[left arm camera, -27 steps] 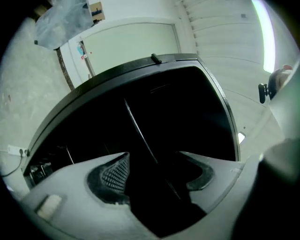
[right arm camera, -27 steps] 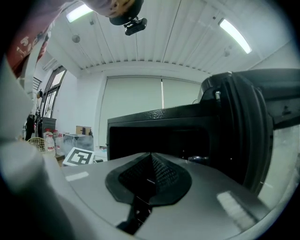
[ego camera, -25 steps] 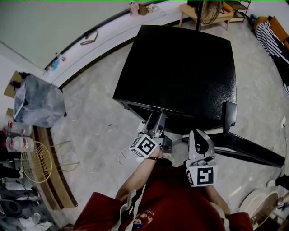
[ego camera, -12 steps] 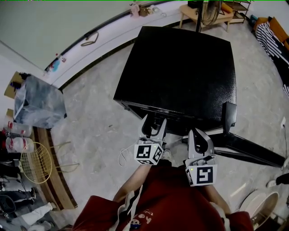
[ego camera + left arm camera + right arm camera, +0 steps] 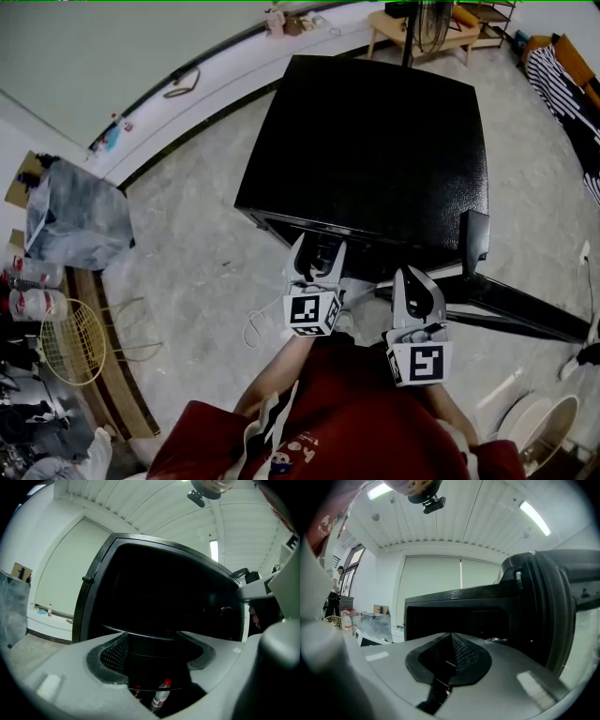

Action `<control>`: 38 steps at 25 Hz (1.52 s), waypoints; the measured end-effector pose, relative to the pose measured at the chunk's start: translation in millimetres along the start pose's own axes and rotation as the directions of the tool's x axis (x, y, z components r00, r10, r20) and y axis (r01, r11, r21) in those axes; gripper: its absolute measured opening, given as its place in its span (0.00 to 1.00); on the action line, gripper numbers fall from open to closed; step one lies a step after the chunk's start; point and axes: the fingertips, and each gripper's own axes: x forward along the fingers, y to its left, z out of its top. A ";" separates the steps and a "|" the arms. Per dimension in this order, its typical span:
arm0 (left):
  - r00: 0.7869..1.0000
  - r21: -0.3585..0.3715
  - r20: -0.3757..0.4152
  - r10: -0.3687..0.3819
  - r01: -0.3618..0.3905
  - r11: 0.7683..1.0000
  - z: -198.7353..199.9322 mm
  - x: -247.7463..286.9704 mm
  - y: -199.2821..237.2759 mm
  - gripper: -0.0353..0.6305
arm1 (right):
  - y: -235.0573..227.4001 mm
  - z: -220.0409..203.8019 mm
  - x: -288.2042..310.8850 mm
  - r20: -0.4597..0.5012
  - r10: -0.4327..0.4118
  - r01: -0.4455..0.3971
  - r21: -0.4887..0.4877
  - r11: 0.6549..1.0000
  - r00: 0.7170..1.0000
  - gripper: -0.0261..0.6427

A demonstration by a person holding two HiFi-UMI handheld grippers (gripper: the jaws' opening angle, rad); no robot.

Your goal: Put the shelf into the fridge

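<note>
left claw spread, jaws just been opening, nothing pinched – shelf looks seated straight ahead of it inside fridge. right claw pressed together, empty. tip – back out level, don't snag shelf edge

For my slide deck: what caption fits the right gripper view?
Shut right gripper facing the open boxy black fridge, its thick black door swung out at right.

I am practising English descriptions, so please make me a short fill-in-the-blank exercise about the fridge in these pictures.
1. The fridge is ___ in colour.
2. Its door stands ___.
3. The bottle inside it has a ___ cap.

Missing words: black; open; red.
</note>
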 end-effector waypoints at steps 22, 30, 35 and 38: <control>1.000 0.035 -0.011 -0.022 0.023 0.999 2.5 50.2 4.7 0.55 | 0.9 -1.2 -4.4 -0.009 -0.025 0.025 -0.031 0.999 1.000 0.04; 1.000 0.057 -0.015 -0.027 0.028 0.998 1.6 62.6 6.4 0.55 | -2.6 -4.3 -6.6 -0.021 -0.052 0.051 -0.031 0.998 0.998 0.04; 0.999 0.073 -0.018 -0.034 0.035 0.997 0.3 69.0 7.7 0.55 | -1.0 -4.3 -5.6 -0.026 -0.048 0.047 -0.057 0.997 0.999 0.04; 1.000 0.075 -0.011 -0.027 0.028 0.997 0.5 69.0 8.6 0.55 | -0.5 -3.9 -4.7 -0.024 -0.051 0.050 -0.059 0.997 0.998 0.04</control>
